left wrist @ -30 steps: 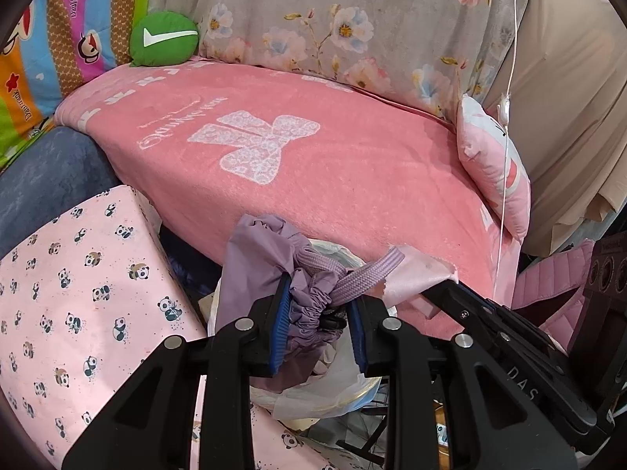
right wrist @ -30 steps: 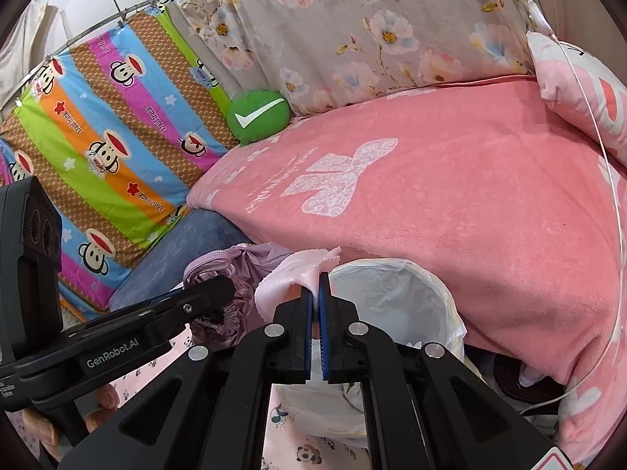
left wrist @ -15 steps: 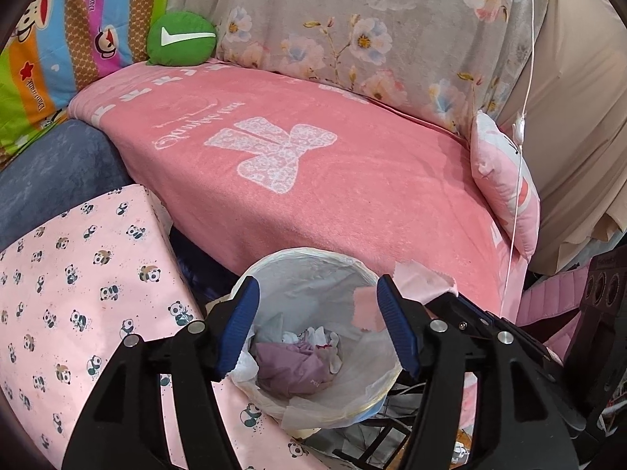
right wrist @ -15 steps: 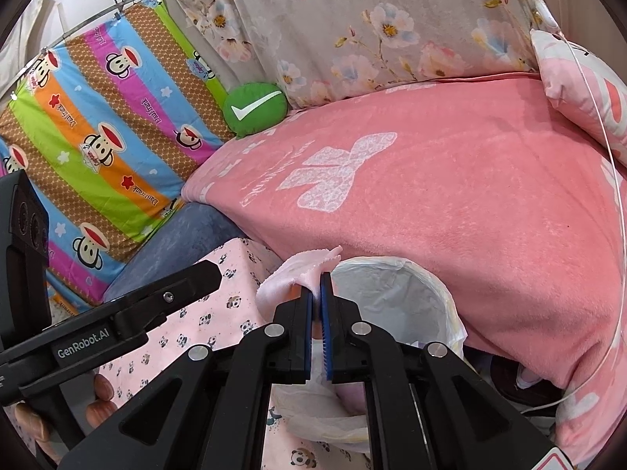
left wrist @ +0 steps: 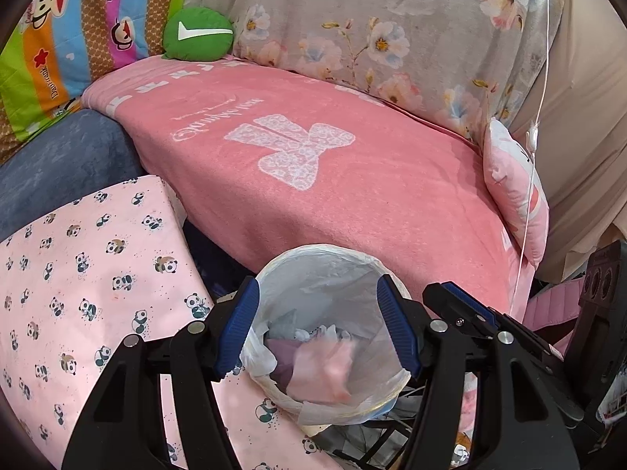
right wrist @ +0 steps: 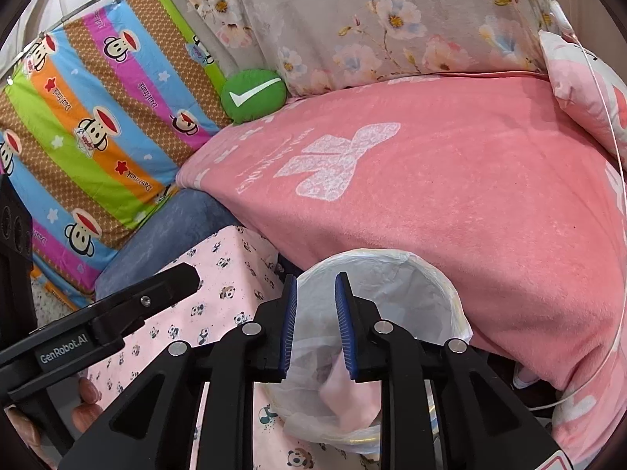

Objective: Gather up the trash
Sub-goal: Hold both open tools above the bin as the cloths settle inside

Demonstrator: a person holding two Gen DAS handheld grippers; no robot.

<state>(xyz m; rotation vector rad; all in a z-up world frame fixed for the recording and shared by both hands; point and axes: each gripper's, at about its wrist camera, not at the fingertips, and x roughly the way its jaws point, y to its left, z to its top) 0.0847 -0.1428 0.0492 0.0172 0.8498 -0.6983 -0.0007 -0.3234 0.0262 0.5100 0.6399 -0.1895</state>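
**Both grippers open above the bin**

The left gripper (left wrist: 319, 329) points forward and down over the bin (left wrist: 313, 262), its blue-padded jaws spread wide, one pad on each side of the bin's mouth. Nothing sits between them. The right gripper (right wrist: 315, 325) hangs over the same bin (right wrist: 431, 274) from the other side, also tilted down, with its jaws parted by a narrower gap and empty. In the left view the right gripper's black body reaches in from the lower right, just beside the bin's rim. In the right view the left gripper's body crosses the lower left, and fingers (right wrist: 88, 391) of the person's hand show beneath it.

A white bag lines the bin. Inside lies a pink cloth (left wrist: 325, 368), blurred in the left view, on top of a purple item (left wrist: 284, 356) and some white crumpled scraps. The right view shows the same pink cloth (right wrist: 345, 395) below its fingertips, low in the bin.

The bin stands against the front edge of a pink blanket (left wrist: 313, 164). A panda-print sheet (left wrist: 78, 274) lies just to its left. A green cushion (left wrist: 198, 33) rests at the far corner of the blanket, under a floral cover (left wrist: 372, 31).
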